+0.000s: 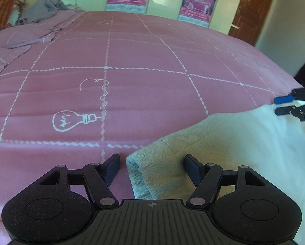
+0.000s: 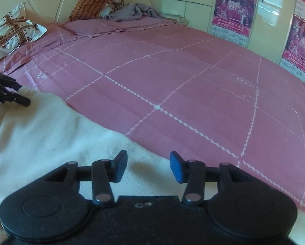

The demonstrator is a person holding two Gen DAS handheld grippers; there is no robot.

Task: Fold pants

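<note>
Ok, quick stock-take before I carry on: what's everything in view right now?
pants: one, cream, near bed edge under both grippers
bedspread: one, pink with white grid lines
pillows: two, patterned, at the headboard
grey garment: one, crumpled near the pillows
posters: two, magenta, on wardrobe doors
door: one, brown, far right
left hand-held gripper: open around a pants edge
right hand-held gripper: open over the pants

pink bedspread (image 1: pixel 152 57), grey blanket (image 1: pixel 40 10), 2 posters (image 1: pixel 199 2)
</note>
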